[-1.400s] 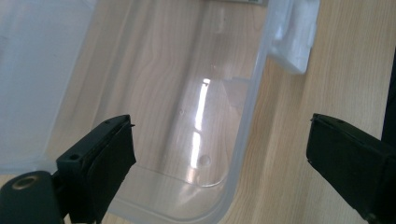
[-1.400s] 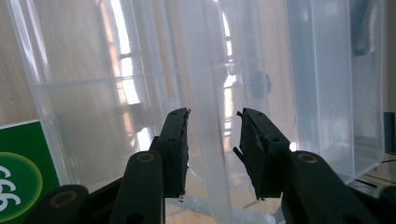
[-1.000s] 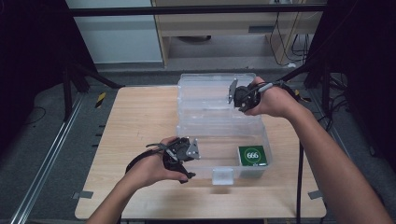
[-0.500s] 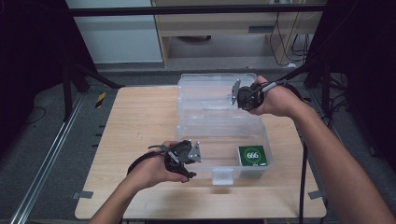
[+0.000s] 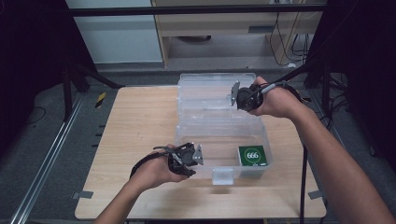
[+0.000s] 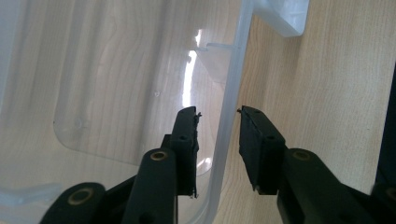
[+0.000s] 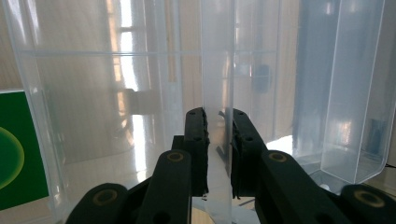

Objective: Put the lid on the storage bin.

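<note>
Wooden tabletop (image 5: 135, 121) carries a clear plastic box (image 5: 205, 126), its long axis running from the near edge toward the far edge, open side up, sitting right of the middle.

At the left gripper (image 6: 217, 135), the jaws stand apart with the box's thin rim wall (image 6: 231, 102) rising between them; one jaw is inside the box, the other outside over bare wood, and neither pad visibly presses the plastic. In the high view this gripper (image 5: 189, 158) sits at the box's near-left corner, the left hand (image 5: 156, 170) wrapped around it, forearm coming up from the table's near edge at a slant.

At the right gripper (image 7: 218, 140), the jaws are nearly together with a clear upright wall (image 7: 217, 70) pinched in the narrow gap between them. In the high view that gripper (image 5: 240, 95) is at the box's right wall near its far end, pointing left into the box, held by the right hand (image 5: 275, 100) with the arm stretched forward along the table's right edge.

A green card (image 5: 253, 155) marked 666 lies flat in the box's near-right corner. A latch tab (image 5: 222, 176) sticks out at the middle of the box's near wall.
</note>
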The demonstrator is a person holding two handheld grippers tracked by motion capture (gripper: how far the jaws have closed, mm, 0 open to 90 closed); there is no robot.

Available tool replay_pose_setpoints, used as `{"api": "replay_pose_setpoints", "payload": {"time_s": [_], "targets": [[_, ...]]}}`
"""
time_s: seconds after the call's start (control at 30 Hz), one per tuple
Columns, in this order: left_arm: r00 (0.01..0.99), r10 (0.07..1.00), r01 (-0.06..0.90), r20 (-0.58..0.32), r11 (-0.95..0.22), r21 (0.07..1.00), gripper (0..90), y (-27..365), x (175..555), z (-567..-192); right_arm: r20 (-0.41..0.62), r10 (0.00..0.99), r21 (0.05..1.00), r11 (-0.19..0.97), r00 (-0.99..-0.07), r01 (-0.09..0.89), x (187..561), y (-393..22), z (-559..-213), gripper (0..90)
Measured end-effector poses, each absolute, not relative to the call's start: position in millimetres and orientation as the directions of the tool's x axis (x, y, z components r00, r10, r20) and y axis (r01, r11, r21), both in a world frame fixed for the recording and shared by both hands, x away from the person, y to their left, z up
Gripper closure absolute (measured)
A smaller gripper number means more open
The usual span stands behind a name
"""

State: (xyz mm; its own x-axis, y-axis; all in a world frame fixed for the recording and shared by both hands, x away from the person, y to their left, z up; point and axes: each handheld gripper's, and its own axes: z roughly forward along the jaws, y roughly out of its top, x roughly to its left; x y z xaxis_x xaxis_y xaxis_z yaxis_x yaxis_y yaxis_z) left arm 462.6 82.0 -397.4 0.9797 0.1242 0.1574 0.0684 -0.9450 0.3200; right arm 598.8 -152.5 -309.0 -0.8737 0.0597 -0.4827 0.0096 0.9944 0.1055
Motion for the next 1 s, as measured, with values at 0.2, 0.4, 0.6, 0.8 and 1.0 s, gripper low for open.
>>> {"api": "replay_pose_setpoints", "payload": {"time_s": [0.2,0.4,0.6,0.8,1.0], "targets": [[0.98,0.128,0.074,0.155,-0.946,0.315,77.5,77.6,462.4,-399.3,-0.481,0.058,0.113,0.994,-0.875,0.004,599.1,-153.1,-309.4,79.6],[0.976,0.153,0.097,0.154,-0.943,0.318,80.3,77.8,462.7,-399.2,-0.483,0.052,0.116,0.993,-0.874,-0.005,598.9,-154.0,-309.5,79.9],[0.977,0.154,0.101,0.144,-0.942,0.32,80.5,78.2,464.0,-399.1,-0.482,0.044,0.113,0.994,-0.875,-0.012,598.4,-153.3,-309.4,80.4],[0.975,0.155,0.099,0.159,-0.944,0.315,80.5,77.9,463.2,-398.8,-0.485,0.04,0.107,0.994,-0.873,-0.013,596.0,-151.7,-308.1,81.2],[0.969,0.19,0.13,0.161,-0.938,0.321,80.0,77.5,461.7,-399.4,-0.483,0.029,0.098,0.995,-0.875,-0.021,591.5,-149.0,-306.2,82.4]]}}
